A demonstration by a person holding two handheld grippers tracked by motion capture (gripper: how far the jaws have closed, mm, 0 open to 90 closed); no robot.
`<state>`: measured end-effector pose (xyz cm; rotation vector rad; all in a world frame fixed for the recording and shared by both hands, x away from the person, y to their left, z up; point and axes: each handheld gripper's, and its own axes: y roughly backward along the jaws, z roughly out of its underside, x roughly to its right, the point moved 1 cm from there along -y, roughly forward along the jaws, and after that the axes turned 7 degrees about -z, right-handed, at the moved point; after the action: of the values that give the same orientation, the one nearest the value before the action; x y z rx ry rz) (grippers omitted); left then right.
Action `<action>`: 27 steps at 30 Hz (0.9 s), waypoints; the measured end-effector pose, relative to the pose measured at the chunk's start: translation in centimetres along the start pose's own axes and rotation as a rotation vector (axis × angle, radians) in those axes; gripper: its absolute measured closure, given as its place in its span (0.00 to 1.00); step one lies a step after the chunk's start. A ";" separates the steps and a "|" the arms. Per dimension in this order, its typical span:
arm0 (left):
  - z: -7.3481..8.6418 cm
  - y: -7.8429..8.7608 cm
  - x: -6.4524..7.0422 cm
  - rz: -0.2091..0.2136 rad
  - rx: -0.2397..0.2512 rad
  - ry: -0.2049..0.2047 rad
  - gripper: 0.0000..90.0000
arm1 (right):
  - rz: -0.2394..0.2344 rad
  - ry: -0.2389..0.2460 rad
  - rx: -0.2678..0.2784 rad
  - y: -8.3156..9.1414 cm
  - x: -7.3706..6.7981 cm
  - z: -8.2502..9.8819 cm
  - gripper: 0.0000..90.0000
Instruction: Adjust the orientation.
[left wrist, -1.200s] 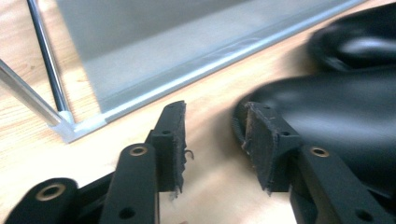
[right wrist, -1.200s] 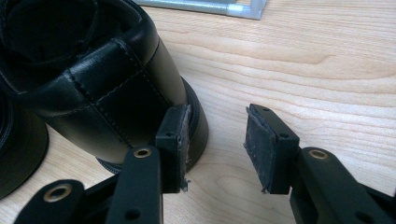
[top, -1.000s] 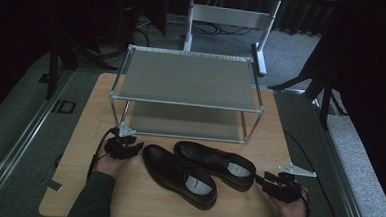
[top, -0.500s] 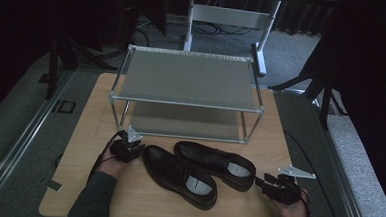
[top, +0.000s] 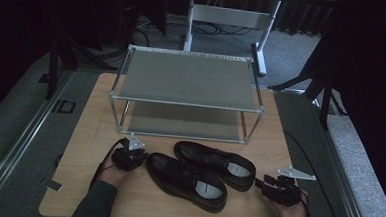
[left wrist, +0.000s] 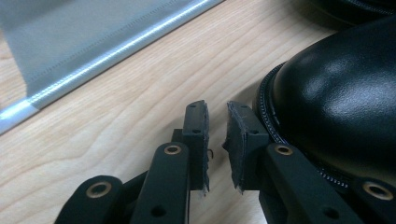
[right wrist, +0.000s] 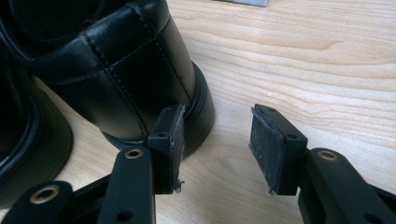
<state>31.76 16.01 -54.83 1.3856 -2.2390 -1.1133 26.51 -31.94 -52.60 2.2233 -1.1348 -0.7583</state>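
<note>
Two black leather shoes lie side by side on the wooden board [top: 89, 133]. My left gripper [top: 141, 159] [left wrist: 217, 112] sits at the toe of the nearer shoe [top: 187, 181] [left wrist: 336, 107]. Its jaws have just been closing to a narrow gap, with nothing between them, and the toe lies just outside the right jaw. My right gripper [top: 263, 182] [right wrist: 217, 116] stands open low at the heel of the farther shoe [top: 213, 162] [right wrist: 130, 60]. The heel lies by the left jaw, and bare wood shows in the gap.
A two-shelf metal rack [top: 187, 80] [left wrist: 84, 42] stands on the back half of the board, both shelves bare. A white table frame [top: 231, 15] and dark stands rise behind on grey carpet. The board's edges fall close to both hands.
My left hand has slid right across the board, up to the nearer shoe's toe. The right hand and both shoes have stayed put.
</note>
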 end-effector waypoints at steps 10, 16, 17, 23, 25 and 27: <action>-0.6 0.1 2.9 0.024 -0.002 -0.004 0.88 | -0.004 0.008 0.000 0.0 -0.1 0.1 0.61; -0.7 0.1 3.8 0.029 -0.007 0.012 0.88 | -0.008 0.010 0.001 0.0 -0.1 0.1 0.61; -0.7 0.1 4.0 0.033 -0.007 0.013 0.88 | -0.008 0.009 0.002 0.0 -0.1 0.1 0.61; -0.3 0.3 2.8 0.041 -0.016 0.070 0.63 | -0.006 0.013 0.001 0.1 -0.1 0.1 0.59; -0.1 1.0 2.5 0.034 -0.009 0.079 0.63 | -0.015 0.017 0.002 0.3 -0.1 0.2 0.57; 0.1 1.9 2.5 0.043 0.008 0.075 0.62 | -0.029 0.021 0.004 0.4 -0.2 0.3 0.55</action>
<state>29.22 14.39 -53.89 1.3522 -2.2118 -1.0227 26.00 -32.06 -52.48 2.2499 -1.0972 -0.7437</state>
